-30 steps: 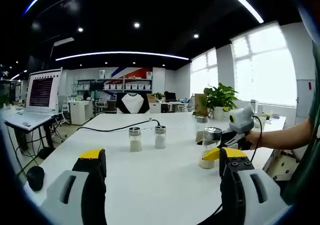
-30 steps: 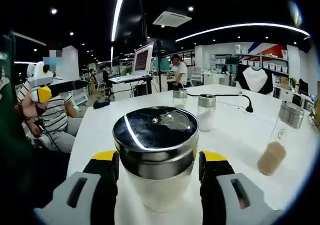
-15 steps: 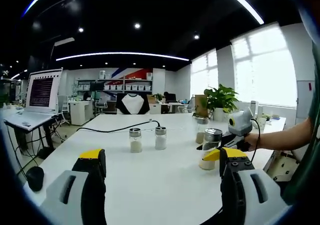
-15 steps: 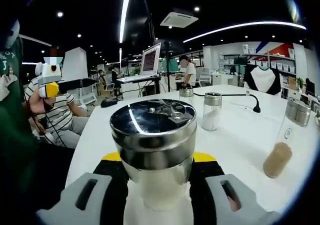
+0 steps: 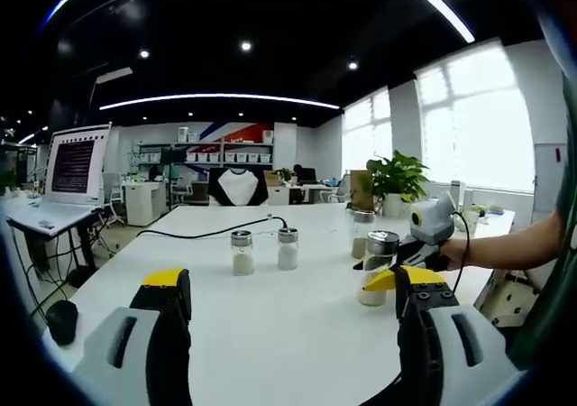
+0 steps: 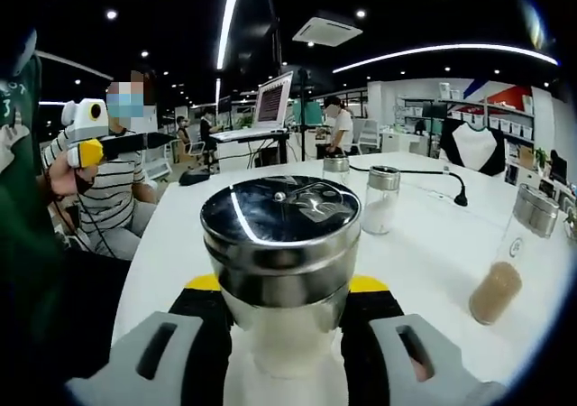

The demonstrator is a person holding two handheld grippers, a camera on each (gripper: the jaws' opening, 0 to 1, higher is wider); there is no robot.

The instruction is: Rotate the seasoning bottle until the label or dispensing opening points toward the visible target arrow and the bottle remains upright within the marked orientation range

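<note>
The grey right gripper with yellow-tipped jaws [image 6: 281,311] is clamping its jaws against both sides of a glass seasoning bottle with a steel lid [image 6: 281,262], a bare forearm [image 5: 505,246] reaching out behind it. The matching left gripper [image 5: 293,302] is hovering with jaws spread wide.

right gripper [image 6: 285,320]: jaws pressed against both sides of the seasoning bottle [image 6: 281,271]
seasoning bottle: upright, steel lid on top, white contents
table [image 6: 424,244]: white, two small shakers [image 6: 361,194] standing together, a taller bottle [image 6: 509,257] of brown powder to the right
left gripper [image 6: 90,144]: held up at far left
background: laptop [image 6: 275,104], a person in a striped shirt [image 6: 113,198]
</note>
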